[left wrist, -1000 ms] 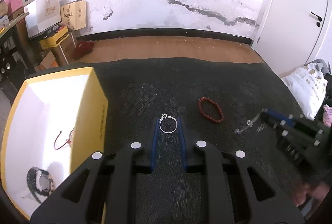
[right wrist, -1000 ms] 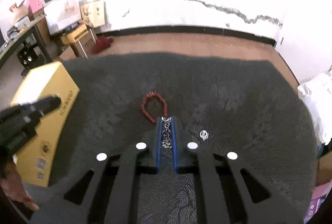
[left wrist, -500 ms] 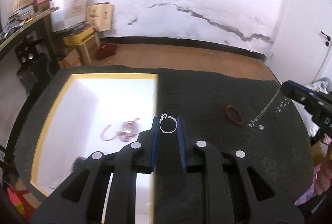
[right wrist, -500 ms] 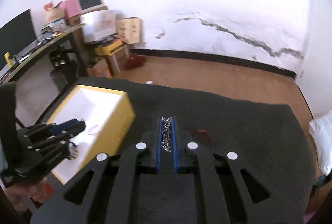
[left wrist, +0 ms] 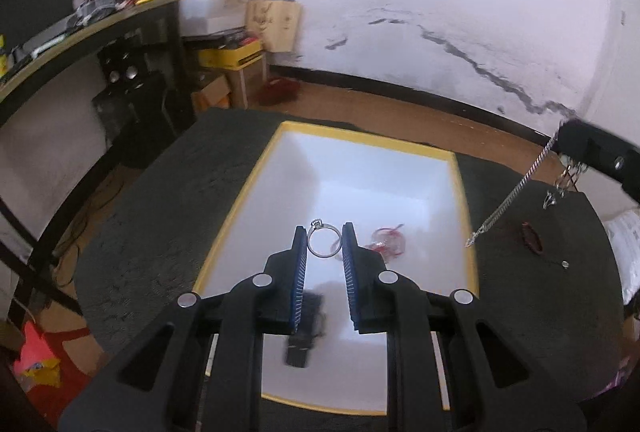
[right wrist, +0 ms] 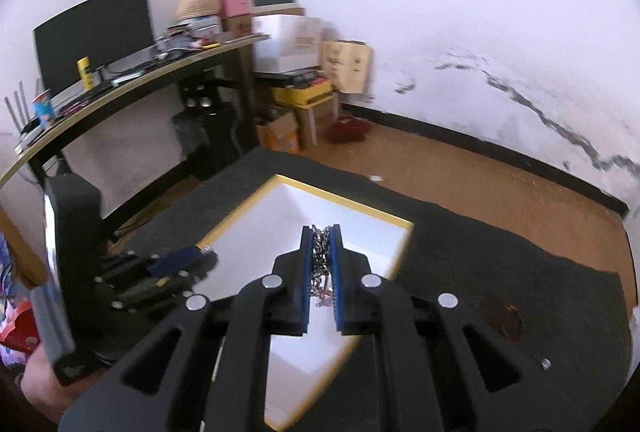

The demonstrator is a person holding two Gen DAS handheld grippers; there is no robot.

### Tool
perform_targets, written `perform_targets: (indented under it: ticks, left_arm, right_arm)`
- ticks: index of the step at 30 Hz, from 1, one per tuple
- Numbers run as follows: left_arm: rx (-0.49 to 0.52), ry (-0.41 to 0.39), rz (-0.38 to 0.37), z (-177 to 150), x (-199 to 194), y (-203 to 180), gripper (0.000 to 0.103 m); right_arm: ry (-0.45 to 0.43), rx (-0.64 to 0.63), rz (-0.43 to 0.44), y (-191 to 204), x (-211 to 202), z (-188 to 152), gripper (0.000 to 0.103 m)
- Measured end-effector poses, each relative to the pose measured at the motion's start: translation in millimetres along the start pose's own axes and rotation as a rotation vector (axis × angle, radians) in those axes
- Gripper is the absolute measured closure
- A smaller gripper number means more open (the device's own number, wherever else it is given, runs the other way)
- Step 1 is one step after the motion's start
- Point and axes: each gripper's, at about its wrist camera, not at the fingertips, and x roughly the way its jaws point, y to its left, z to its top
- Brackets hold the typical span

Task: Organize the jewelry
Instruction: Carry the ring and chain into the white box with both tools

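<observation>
My left gripper is shut on a silver ring and holds it above the open yellow-rimmed white box. A red string bracelet and a dark watch lie inside the box. My right gripper is shut on a silver chain above the box's right side. In the left wrist view the chain hangs from the right gripper. A red bead bracelet lies on the dark cloth.
The box stands on a table with a dark patterned cloth. A small silver piece lies near the bead bracelet. A cluttered desk and cardboard boxes stand beyond the table's left side.
Both grippers have swung left and risen over the box, carrying the ring and the chain. The box now lies directly under the left gripper.
</observation>
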Motion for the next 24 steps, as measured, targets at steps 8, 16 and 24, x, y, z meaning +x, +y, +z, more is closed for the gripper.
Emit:
perform_targets:
  ticks: [8,16,24]
  left_arm:
    - [-0.034,0.068,0.015,-17,32,28,0.085]
    - [-0.035,0.09,0.024,-21,46,32,0.085]
    - [-0.021,0.094,0.016,-21,49,26,0.085]
  right_arm:
    - [0.043,-0.05,0.057,44,44,2,0.094]
    - [0.164,-0.041,0.032,27,104,-30,0.094]
    - [0.278,-0.031,-0.005,6,152,-59,0.094]
